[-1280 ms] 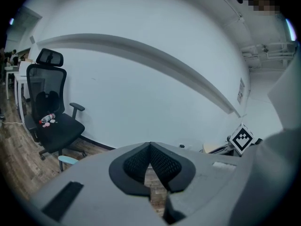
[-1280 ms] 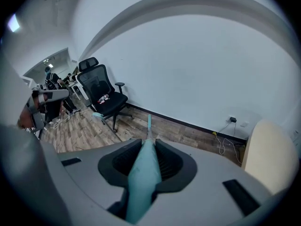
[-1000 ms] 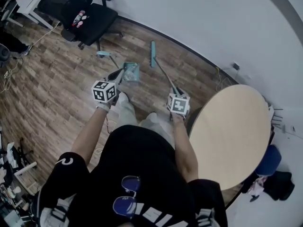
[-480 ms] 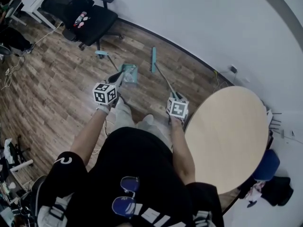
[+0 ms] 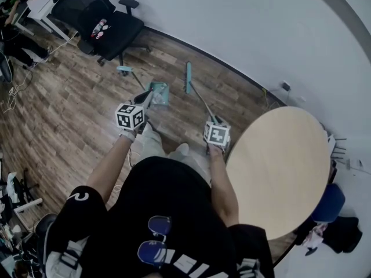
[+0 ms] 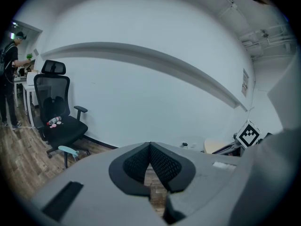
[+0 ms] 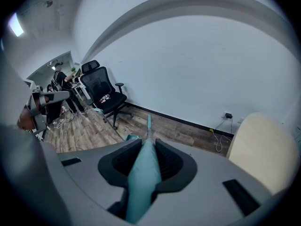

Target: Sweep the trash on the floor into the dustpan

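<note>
A teal broom stands on the wood floor, its head point(image 5: 188, 77) near the wall and its long handle point(image 7: 142, 173) running back to me. My right gripper point(image 5: 211, 118) is shut on that handle, which lies between the black pads point(image 7: 168, 163). A teal dustpan point(image 5: 158, 93) rests on the floor left of the broom head, and its upright handle ends in a teal grip point(image 5: 123, 69). My left gripper point(image 5: 142, 95) hovers just short of the dustpan, shut, its pads point(image 6: 162, 164) meeting at the tips with nothing seen between them. I cannot make out any trash.
A black office chair point(image 5: 107, 28) stands at the back left by the wall. A round pale table point(image 5: 281, 167) is close on my right. Cables point(image 5: 272, 100) trail along the wall near an outlet. A person point(image 6: 8, 79) stands at a desk far left.
The whole head view has slid slightly downward. Both grippers, the broom and the dustpan keep their places relative to one another.
</note>
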`<state>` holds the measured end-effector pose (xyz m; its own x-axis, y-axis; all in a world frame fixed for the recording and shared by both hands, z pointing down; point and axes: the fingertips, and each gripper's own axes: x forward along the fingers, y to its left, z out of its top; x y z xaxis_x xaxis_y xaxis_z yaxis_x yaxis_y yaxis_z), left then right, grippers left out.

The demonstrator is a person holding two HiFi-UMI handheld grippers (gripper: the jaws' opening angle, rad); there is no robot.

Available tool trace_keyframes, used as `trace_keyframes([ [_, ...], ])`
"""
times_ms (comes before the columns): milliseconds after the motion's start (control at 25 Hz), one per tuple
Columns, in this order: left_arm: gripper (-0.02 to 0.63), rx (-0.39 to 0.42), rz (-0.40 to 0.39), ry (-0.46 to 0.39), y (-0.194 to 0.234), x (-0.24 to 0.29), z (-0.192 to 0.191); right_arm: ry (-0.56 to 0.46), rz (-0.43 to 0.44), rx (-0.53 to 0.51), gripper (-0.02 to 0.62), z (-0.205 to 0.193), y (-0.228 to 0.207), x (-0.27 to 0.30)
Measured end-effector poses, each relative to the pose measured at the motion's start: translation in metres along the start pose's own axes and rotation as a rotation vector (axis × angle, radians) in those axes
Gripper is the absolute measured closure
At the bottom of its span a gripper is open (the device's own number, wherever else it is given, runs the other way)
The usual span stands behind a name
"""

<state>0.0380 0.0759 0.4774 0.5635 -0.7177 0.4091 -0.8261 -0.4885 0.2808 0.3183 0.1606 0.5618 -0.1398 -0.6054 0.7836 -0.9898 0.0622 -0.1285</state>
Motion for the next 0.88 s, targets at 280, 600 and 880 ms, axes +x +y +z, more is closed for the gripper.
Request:
trace_keyframes([
  [280,0.607,0.005,-0.008,0.004,-0.007,0.005,0.001,-0.006,0.006,0.001,0.511,0.002,-0.002,-0.001],
  [600,0.607,0.006,-0.011,0.012,-0.014,0.009,-0.001,0.002,0.013,0.01,0.511,0.0,-0.007,-0.002],
  [880,0.607,0.013,-0.014,0.021,-0.026,0.018,-0.004,0.005,0.002,0.016,0.511,-0.003,-0.02,-0.002],
])
